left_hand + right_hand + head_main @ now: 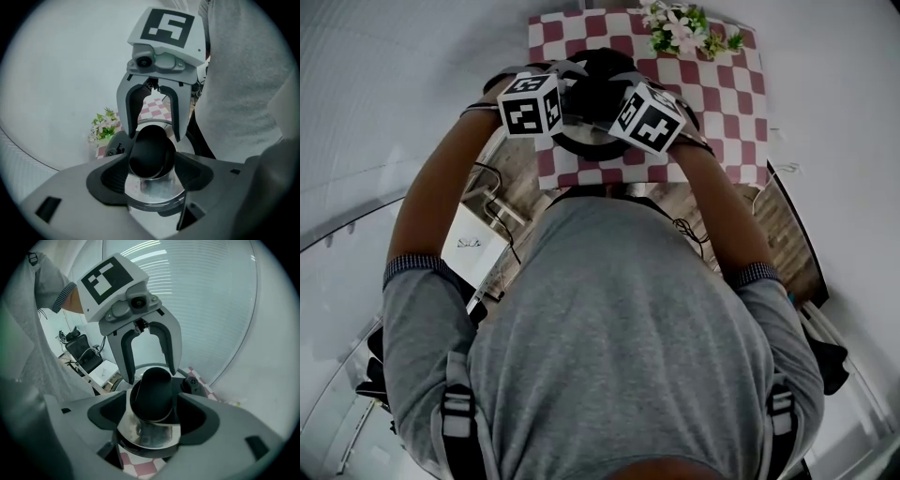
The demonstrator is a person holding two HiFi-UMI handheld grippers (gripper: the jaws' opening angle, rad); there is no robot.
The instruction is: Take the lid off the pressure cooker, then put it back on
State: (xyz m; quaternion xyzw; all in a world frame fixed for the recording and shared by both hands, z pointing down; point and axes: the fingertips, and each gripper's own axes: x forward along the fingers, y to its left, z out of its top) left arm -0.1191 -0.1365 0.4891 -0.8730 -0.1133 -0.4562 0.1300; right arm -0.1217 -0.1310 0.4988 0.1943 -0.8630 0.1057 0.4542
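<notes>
The pressure cooker stands on a red-and-white checked cloth, dark lid on. Both grippers reach down onto it from opposite sides, facing each other. In the left gripper view, my left gripper straddles a black handle with shiny steel below it. Its pads flank the handle closely, with no visible squeeze. My right gripper stands wide around a black handle in the same way. Each view shows the other gripper's fingers just beyond. A small black valve sits beside the handle.
A bunch of white and green flowers lies at the far edge of the cloth. A white stand with cables is on the floor at the left, near the person's body. A curved white wall surrounds the table.
</notes>
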